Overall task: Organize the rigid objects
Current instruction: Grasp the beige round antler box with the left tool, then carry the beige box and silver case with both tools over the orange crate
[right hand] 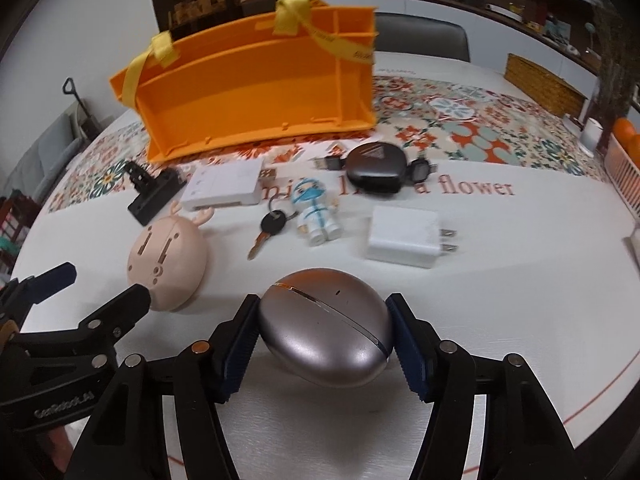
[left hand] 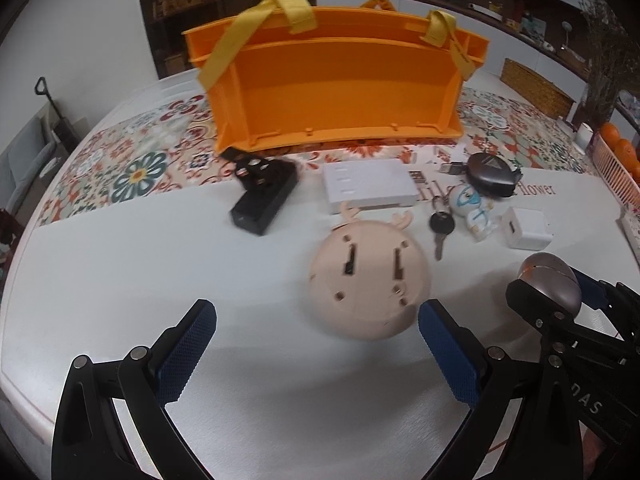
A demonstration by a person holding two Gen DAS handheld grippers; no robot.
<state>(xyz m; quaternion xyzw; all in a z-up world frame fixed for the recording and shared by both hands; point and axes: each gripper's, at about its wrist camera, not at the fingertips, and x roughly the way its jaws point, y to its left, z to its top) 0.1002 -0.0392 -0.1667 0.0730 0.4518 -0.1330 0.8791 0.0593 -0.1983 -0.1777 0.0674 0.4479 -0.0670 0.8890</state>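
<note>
My right gripper [right hand: 322, 308] is shut on a silver egg-shaped case [right hand: 324, 340], its blue pads pressing both sides just above the white table. My left gripper [left hand: 318, 318] stands open with nothing between its fingers; a pink round deer gadget [left hand: 368, 280] lies face down just beyond its right fingertip. An orange organizer bag [left hand: 340, 80] with yellow handles stands open at the back. In front of it lie a black hub [left hand: 264, 196], a white box [left hand: 368, 188], a key [left hand: 440, 228], a small figurine [left hand: 474, 208], a white charger [left hand: 526, 228] and a dark cable reel [left hand: 492, 174].
A patterned runner [right hand: 460, 120] crosses the table under the bag. At the back right stands a wicker box [right hand: 544, 84], and a pink basket [left hand: 616, 168] with oranges sits at the right edge. A chair back [right hand: 424, 36] rises behind the table.
</note>
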